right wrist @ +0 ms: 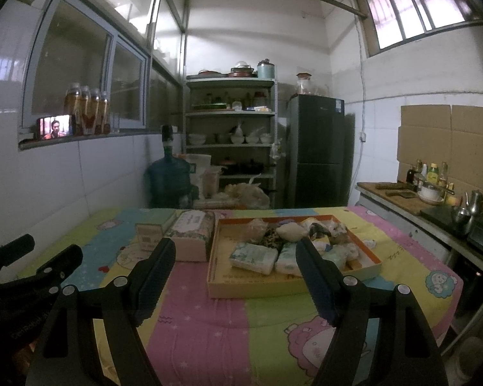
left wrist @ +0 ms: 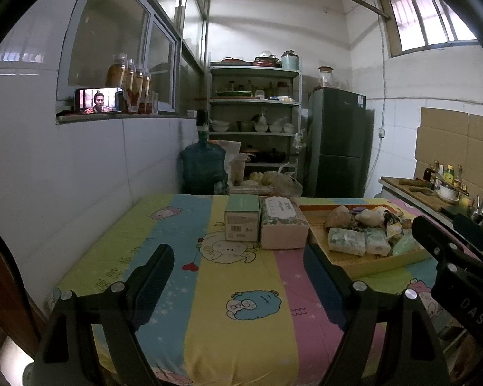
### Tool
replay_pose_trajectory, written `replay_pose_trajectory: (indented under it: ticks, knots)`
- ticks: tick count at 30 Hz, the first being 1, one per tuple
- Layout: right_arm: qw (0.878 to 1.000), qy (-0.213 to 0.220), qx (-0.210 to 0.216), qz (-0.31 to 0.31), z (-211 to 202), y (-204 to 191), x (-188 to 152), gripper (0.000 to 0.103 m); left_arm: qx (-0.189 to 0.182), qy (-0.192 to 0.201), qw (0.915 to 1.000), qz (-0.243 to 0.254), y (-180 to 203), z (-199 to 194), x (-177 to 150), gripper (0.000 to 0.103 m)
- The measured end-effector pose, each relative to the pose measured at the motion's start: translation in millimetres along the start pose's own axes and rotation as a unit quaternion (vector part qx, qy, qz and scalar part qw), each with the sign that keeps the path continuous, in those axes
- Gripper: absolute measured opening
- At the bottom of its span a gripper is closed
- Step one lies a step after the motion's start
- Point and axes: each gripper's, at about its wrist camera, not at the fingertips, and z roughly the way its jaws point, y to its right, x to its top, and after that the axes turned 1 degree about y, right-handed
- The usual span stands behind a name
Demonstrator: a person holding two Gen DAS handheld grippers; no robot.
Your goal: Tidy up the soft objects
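Observation:
A shallow yellow cardboard tray [right wrist: 257, 284] [left wrist: 383, 265] sits on the colourful cartoon tablecloth [left wrist: 241, 305] and holds several soft things: tissue packs [right wrist: 254, 257] [left wrist: 346, 239], a pale green pack [left wrist: 405, 244], a cream pouch [right wrist: 291, 232] and patterned cloth pieces. A pink tissue box [left wrist: 281, 225] [right wrist: 193, 234] and a green carton [left wrist: 243, 220] [right wrist: 151, 233] stand left of the tray. My left gripper [left wrist: 238, 254] is open and empty, hovering short of the boxes. My right gripper [right wrist: 235, 251] is open and empty, hovering short of the tray's near edge.
A blue water jug [left wrist: 203, 167], a metal shelf of dishes [left wrist: 254, 122] and a dark fridge [left wrist: 338, 141] stand behind the table. A counter [right wrist: 434, 209] with bottles, a bowl and a kettle runs along the right. A phone [left wrist: 99, 99] and jars sit on the left sill.

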Motion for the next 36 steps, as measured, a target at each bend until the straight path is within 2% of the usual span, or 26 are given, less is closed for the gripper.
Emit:
replay_pose_trajectory:
  ticks: [36]
  knots:
    - [1.000, 0.001, 0.001, -0.002, 0.1, -0.8, -0.9, 0.078, -0.001, -0.001, 1.0000, -0.001, 0.8, -1.2, -4.0, 0.083]
